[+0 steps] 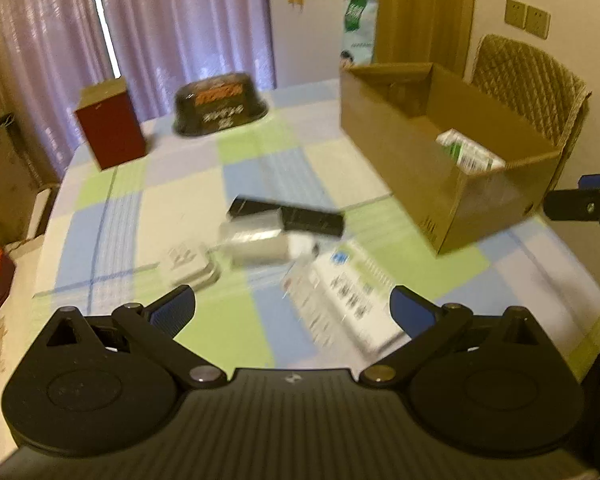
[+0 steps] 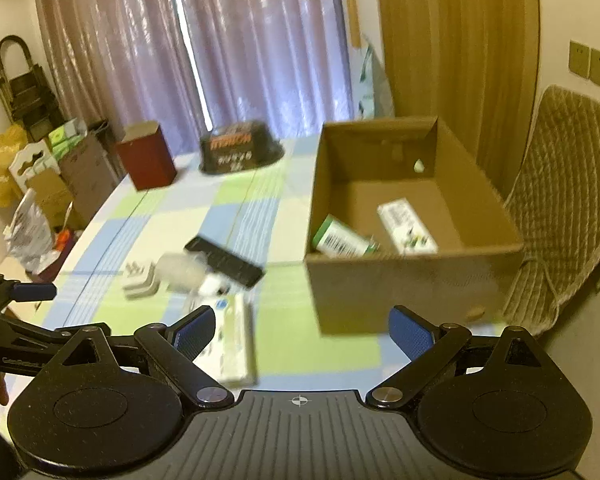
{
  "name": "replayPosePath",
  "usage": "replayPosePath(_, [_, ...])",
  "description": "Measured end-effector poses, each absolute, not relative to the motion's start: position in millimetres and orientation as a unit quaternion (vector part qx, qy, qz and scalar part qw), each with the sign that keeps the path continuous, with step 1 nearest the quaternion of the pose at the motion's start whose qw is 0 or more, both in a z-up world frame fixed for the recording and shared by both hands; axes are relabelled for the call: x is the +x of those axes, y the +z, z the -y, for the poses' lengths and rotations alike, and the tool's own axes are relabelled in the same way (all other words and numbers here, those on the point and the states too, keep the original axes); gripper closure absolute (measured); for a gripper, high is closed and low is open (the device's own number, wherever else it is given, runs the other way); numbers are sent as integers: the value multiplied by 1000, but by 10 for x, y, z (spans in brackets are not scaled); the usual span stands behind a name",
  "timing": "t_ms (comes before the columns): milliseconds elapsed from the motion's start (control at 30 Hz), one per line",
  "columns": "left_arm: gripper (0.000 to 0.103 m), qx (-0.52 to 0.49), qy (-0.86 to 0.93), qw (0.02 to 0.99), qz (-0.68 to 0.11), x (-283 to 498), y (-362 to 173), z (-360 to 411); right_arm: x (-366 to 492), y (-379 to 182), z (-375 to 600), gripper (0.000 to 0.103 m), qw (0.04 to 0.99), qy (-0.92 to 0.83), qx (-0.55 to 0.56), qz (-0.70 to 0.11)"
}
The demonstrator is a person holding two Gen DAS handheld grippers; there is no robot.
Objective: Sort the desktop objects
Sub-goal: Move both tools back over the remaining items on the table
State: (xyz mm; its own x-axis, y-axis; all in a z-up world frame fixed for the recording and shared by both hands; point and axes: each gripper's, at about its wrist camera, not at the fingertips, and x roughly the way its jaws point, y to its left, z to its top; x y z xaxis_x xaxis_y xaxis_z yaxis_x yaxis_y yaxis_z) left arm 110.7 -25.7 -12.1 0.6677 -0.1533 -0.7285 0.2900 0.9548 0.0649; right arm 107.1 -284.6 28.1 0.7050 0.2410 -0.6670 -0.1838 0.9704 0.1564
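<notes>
- Left gripper [image 1: 292, 308]: jaws spread wide, nothing between the blue pads; it hangs above the near part of the table, aimed at the cluster of loose items, a stance that suits selecting the next one.
- Right gripper [image 2: 300, 330]: likewise wide open and empty, held above the table edge near the cardboard box [image 2: 400, 280], probably so that it can serve the box side.
- White flat carton [image 1: 340, 304]: lies directly ahead of the left gripper, the nearest candidate for pickup.
- Clear bottle [image 1: 260, 244]: on its side just beyond the carton, touching or overlapping the black remote-like bar [image 1: 288, 216]; blur prevents telling which.
- Small pale pack [image 1: 192, 268]: rests left of the bottle, close to it.
- Cardboard box: open-topped at the table's right, already holding a green-and-white pack [image 2: 340, 240] and a white pack [image 2: 406, 226], so it evidently acts as the collecting bin.
- Red box [image 1: 112, 128] and dark bowl container [image 1: 220, 104]: stand well apart at the far edge, unsorted.
- Checked tablecloth [image 1: 260, 152]: covers the work surface.
</notes>
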Motion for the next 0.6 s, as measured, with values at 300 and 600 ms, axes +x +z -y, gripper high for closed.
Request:
replayPosePath(300, [1, 55, -109, 898, -422, 769, -379, 56, 861, 58, 2676, 7, 907, 129, 33, -399])
replayPosePath(600, [5, 19, -122, 889, -440, 755, -603, 159, 855, -119, 2596, 7, 897, 136, 29, -419])
